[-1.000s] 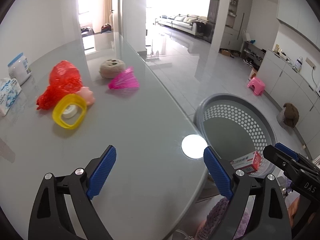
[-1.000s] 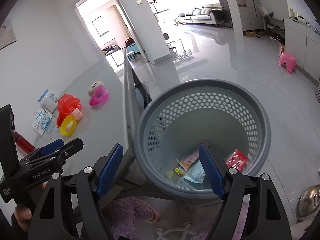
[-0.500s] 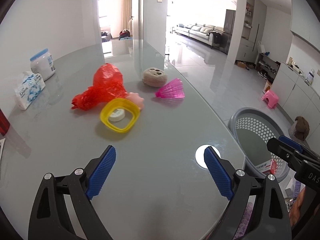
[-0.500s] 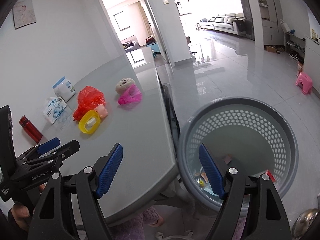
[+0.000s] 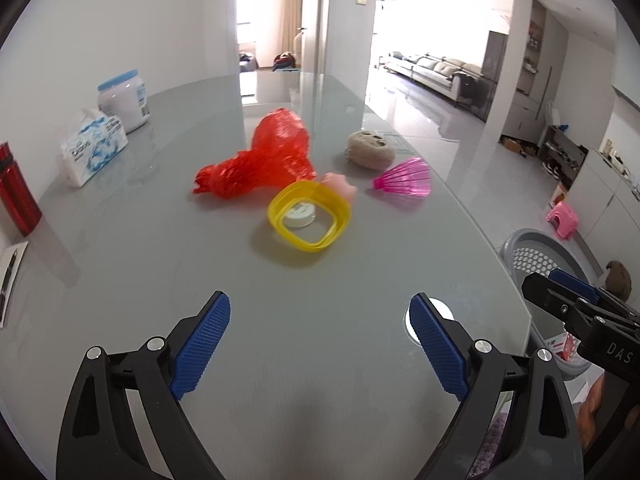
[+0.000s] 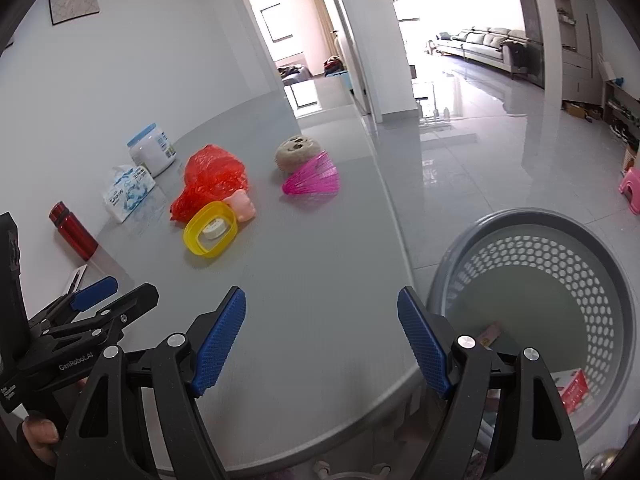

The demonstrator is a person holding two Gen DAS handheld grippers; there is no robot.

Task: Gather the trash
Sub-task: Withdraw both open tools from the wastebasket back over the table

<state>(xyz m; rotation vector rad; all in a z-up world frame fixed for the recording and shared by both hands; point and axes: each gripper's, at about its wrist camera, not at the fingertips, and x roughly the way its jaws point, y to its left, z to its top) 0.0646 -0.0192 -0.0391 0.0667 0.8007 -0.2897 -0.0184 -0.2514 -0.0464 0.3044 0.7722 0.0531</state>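
step in hand, by my read: between picks; both grippers empty and aimed over the table toward the trash cluster, w/ some items already in the basket on the floor at 4 o'clock off the table edge in the right wrist view.

left gripper: jaws spread wide, nothing between the blue ribbed pads; right gripper: same, spread, empty; its tip also pokes in at 4 o'clock of the left wrist view.

trash sits approx mid-table, at 12 o'clock ahead of the left gripper, well apart from it: yellow ring, a rounded-square hoop of glossy translucent plastic, lying round a small white cap; touching it at its 1 o'clock, a soft-looking pink blob; at its 11 o'clock a crinkly red plastic bag, thin, shiny, bunched; at its 2 o'clock a pink ribbed fan-shaped piece, clear hard plastic; behind that a rough beige lump w/ holes.

next move calls for, imo: reach fwd and down to the nearest piece, prob the ring; pinch across its thin wall, since flat rim on slick glassy top may skid; bag will crumple, so bite a bunched fold.

not trash, likely: white jar, tissue pack, red bottle at 9–10 o'clock.
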